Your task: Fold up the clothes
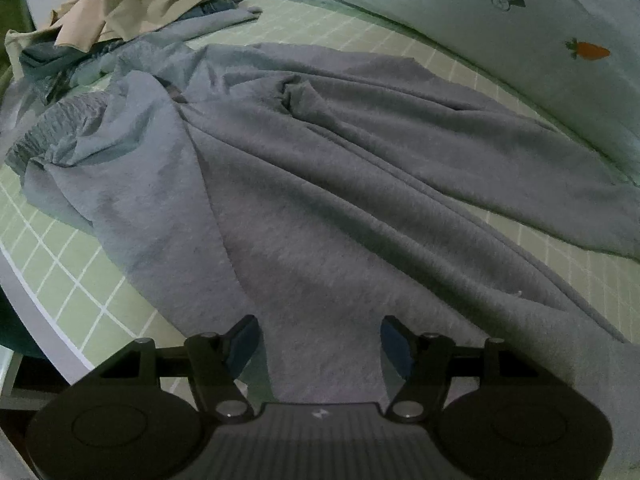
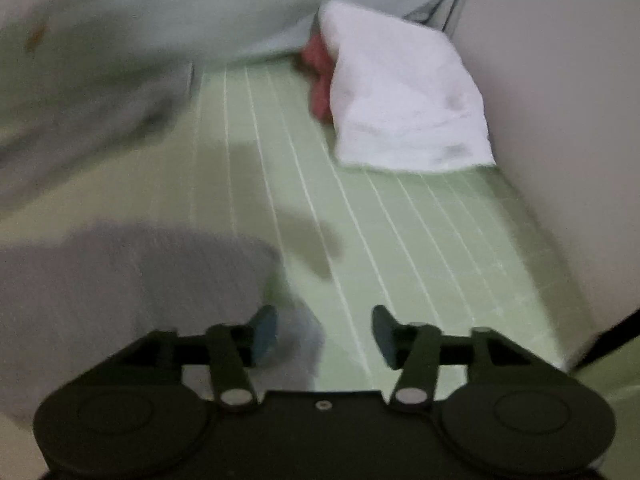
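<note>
A: Which step is judged to be in hand?

B: The spreading-out stage, it seems. The grey trousers are laid rumpled across the green checked bed sheet, with the elastic waistband at the far left and one leg run out to the right. No fold is yet seen.

A: How are the claws found?

B: The left claw is held wide over the grey cloth, nothing pinched between its pads. The right claw is likewise spread; only a grey edge is seen beside its left pad, though the view is blurred.

A: What else is noted?

B: A heap of unfolded clothes beyond the waistband, and a folded white cloth by the wall.

A: And what is called for next?

B: The creases would probably need smoothing, then a hem or the waistband gripped so one leg can be laid over the other.
</note>
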